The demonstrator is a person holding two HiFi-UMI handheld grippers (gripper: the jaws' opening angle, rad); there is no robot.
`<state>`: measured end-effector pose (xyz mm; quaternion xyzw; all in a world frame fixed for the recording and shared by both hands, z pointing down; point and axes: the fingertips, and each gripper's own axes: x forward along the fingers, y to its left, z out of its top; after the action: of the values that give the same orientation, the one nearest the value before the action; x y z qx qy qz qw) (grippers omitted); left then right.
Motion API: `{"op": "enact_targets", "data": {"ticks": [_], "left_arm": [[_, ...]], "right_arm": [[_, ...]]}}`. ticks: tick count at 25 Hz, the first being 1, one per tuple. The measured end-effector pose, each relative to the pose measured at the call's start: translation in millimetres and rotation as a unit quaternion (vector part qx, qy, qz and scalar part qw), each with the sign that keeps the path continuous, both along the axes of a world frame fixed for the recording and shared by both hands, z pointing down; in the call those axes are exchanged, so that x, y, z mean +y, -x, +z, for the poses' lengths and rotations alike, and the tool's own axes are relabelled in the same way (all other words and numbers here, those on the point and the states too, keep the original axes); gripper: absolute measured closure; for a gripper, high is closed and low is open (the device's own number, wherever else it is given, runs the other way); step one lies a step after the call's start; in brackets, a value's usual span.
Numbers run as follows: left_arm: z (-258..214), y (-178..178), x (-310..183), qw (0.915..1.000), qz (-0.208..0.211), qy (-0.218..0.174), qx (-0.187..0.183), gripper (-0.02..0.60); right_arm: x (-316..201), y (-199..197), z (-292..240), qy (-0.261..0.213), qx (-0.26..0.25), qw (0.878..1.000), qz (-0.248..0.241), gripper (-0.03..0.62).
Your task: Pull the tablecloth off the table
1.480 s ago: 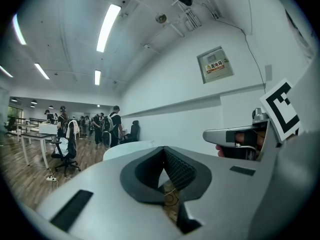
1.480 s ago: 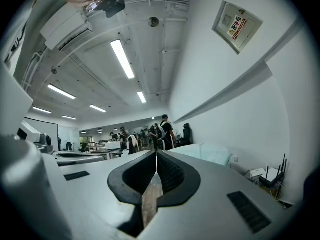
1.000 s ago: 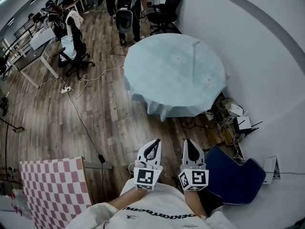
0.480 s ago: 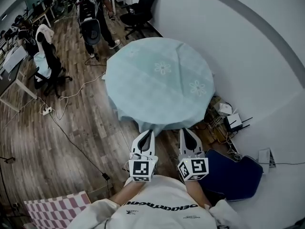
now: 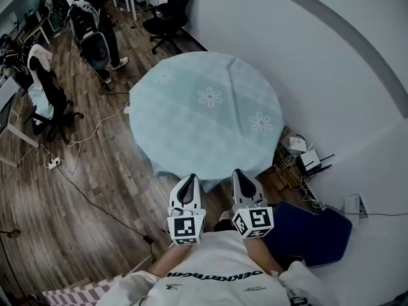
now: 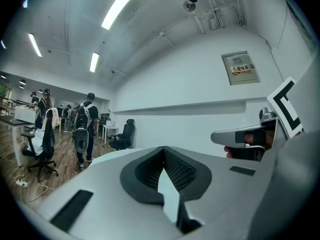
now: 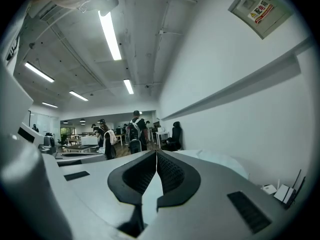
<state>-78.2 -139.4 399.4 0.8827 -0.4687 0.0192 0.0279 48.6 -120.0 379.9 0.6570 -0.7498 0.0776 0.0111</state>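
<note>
A round table stands against the white wall, covered by a pale blue tablecloth (image 5: 204, 110) with white flower prints; its hem hangs over the near edge. My left gripper (image 5: 189, 180) and right gripper (image 5: 240, 173) are held side by side just short of that near hem, both pointing at the table. Both are shut with nothing between the jaws. In the left gripper view the shut left gripper (image 6: 163, 149) fills the lower frame, with the tablecloth (image 6: 107, 155) showing past it. In the right gripper view the shut right gripper (image 7: 156, 152) has the tablecloth (image 7: 220, 161) beyond it.
A dark blue seat (image 5: 309, 234) stands at my right. Cables and white boxes (image 5: 299, 155) lie on the floor by the wall under the table. A black office chair (image 5: 166, 11) stands beyond the table, and people stand at the far left. Cords (image 5: 83, 136) trail across the wood floor.
I have walked toward the table; it now lies much closer beneath me. Both grippers moved forward with me and stay shut. The checkered cloth at lower left has slid almost out of view.
</note>
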Motion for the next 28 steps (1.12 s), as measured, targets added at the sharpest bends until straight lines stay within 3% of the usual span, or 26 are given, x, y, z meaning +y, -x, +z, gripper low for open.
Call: {"op": "enact_targets", "data": {"ticks": [6,16,24,26,28], "left_arm": [[15,-9,-53,0.9998,-0.005,0.013,-0.011,0.566],[59,-48,-148,0.9975,-0.035,0.044,-0.042,0.566],[134,-72,-249,0.9904,-0.033,0.116,-0.068,0.565],[155,-79,-275,0.9888,-0.028,0.129,-0.07,0.56],[177,-80,-301,0.9855,-0.033,0.148,-0.076,0.503]], "right_arm": [[-55,-9,21,0.023,-0.006,1.0,-0.012,0.556],[-157,-61,66,0.064,-0.01,0.998,-0.02,0.556],[-260,-113,140,0.123,-0.018,0.992,-0.002,0.554],[-284,-124,159,0.134,-0.015,0.991,0.002,0.538],[-308,-133,179,0.149,-0.015,0.989,0.003,0.475]]}}
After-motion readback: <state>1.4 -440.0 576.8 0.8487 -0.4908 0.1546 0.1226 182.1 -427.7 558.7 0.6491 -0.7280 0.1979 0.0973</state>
